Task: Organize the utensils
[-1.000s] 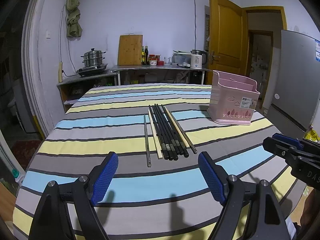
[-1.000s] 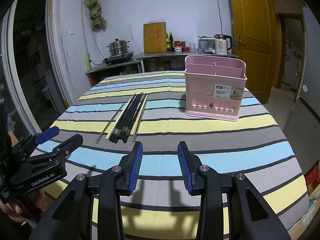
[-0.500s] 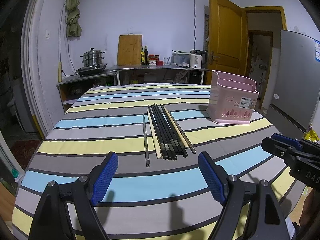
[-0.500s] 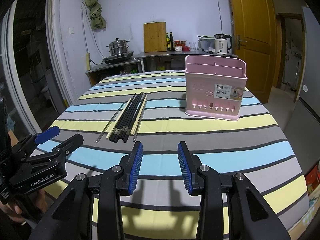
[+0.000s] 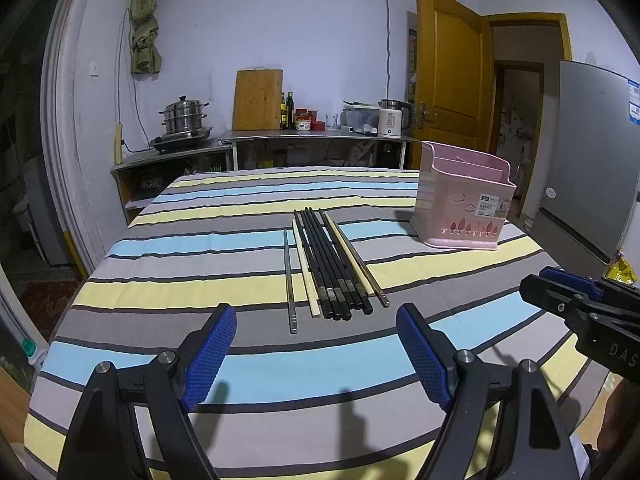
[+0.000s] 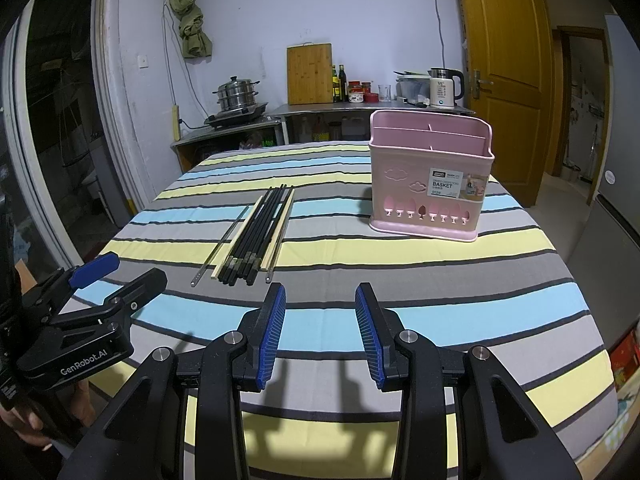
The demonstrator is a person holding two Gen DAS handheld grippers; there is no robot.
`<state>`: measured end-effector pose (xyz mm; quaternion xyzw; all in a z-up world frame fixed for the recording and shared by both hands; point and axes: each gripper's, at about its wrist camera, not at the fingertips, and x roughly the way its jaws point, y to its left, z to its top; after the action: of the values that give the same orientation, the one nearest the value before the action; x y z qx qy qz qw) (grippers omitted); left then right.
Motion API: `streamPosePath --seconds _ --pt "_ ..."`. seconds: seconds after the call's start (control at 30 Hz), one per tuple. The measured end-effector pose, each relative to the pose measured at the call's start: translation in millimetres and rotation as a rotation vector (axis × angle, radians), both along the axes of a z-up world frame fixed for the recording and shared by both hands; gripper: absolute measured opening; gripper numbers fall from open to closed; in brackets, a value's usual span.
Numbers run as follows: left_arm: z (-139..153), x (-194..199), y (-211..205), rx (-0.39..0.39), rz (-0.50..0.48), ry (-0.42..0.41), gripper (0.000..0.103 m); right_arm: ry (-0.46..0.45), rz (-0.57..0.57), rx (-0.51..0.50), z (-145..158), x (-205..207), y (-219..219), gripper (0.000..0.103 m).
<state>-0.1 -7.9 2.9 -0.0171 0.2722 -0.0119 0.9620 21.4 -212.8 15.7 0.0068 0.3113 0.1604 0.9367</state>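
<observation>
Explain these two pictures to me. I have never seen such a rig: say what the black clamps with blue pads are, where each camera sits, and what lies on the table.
No robot here: a person holds a two-finger gripper in each hand, each carrying a forward-looking fisheye camera. One picture looks along the left gripper, the other along the right gripper. Both are open and hold nothing. On the striped tablecloth lies a row of chopsticks, black, pale and metal. To their right stands a pink utensil basket, upright.

"BASKET" on the pink holder (image 6: 430,184); "GenRobot.AI" on the left gripper (image 6: 116,276).
</observation>
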Motion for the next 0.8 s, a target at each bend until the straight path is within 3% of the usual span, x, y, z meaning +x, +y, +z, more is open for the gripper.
streamPosePath --seconds 0.8 --pt "0.2 0.1 -0.8 0.000 -0.002 0.000 0.082 0.003 0.000 -0.003 -1.8 -0.1 1.2 0.037"
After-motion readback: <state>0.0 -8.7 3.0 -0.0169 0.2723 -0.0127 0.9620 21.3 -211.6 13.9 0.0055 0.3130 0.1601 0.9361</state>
